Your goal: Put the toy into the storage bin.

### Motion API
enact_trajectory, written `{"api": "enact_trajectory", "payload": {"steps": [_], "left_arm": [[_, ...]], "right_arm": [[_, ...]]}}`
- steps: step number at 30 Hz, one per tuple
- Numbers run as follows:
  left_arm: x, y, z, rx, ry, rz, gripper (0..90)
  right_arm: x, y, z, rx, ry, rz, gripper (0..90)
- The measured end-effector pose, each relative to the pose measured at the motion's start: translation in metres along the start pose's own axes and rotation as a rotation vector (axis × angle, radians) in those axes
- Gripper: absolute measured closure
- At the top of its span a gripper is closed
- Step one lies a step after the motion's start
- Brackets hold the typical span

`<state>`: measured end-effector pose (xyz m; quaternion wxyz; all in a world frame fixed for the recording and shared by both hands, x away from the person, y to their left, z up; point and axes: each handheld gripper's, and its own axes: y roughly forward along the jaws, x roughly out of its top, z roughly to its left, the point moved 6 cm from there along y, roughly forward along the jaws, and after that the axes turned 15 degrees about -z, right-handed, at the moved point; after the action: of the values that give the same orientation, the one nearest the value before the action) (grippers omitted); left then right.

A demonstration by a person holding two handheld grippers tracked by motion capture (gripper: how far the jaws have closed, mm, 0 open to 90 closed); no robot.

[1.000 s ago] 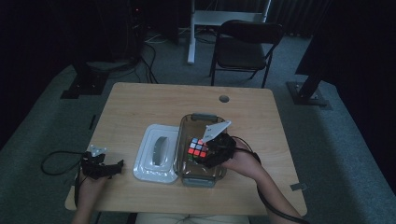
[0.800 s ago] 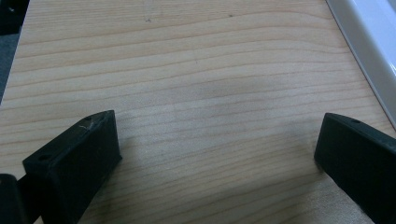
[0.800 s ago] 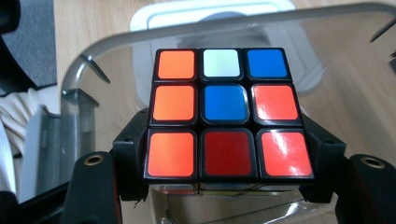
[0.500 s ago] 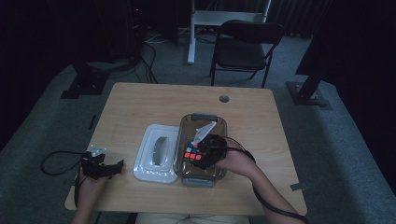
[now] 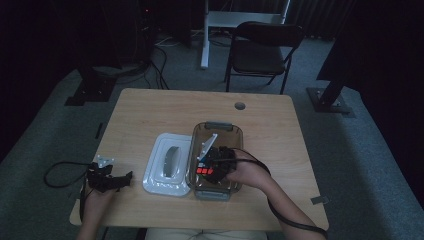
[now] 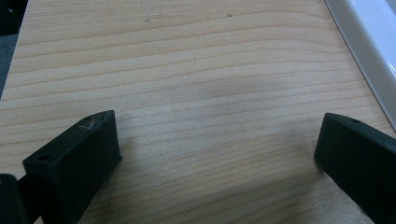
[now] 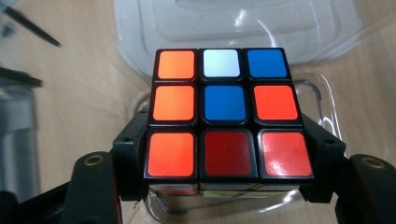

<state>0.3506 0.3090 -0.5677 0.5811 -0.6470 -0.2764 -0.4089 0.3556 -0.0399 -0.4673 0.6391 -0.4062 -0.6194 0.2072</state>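
My right gripper [image 5: 211, 164] is shut on a scrambled Rubik's cube [image 5: 202, 170], with its tips down inside a clear plastic container [image 5: 218, 125] at the middle of the table. In the right gripper view the cube [image 7: 224, 112] sits between the two black jaws of my right gripper [image 7: 229, 143], orange, blue, white and red stickers facing the camera, the container's clear wall [image 7: 319, 95] around it. My left gripper [image 5: 121, 179] rests near the table's front left edge. Its jaws stand wide apart over bare wood, my left gripper [image 6: 217, 154] holding nothing.
A white lid [image 5: 167, 165] lies flat against the container's left side, its edge [image 6: 369, 46] showing beyond the left gripper. A cable hole [image 5: 240, 106] sits at the far side of the wooden table [image 5: 150, 115]. A folding chair [image 5: 262, 52] stands behind the table.
My right gripper has carried the cube down and toward the near-left part of the container. The left gripper has stayed put.
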Motion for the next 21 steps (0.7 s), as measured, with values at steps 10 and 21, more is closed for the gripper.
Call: {"api": "enact_trajectory", "payload": {"steps": [10,21], "left_arm": [[0.000,0.000,0.000,-0.001,0.001,0.000,0.6],[0.000,0.000,0.000,-0.002,0.001,0.001,0.7]], "right_arm": [[-0.004,0.013,0.007,0.029,-0.066,0.116,33.6],[0.001,0.010,0.004,0.064,-0.084,0.148,33.6]]}}
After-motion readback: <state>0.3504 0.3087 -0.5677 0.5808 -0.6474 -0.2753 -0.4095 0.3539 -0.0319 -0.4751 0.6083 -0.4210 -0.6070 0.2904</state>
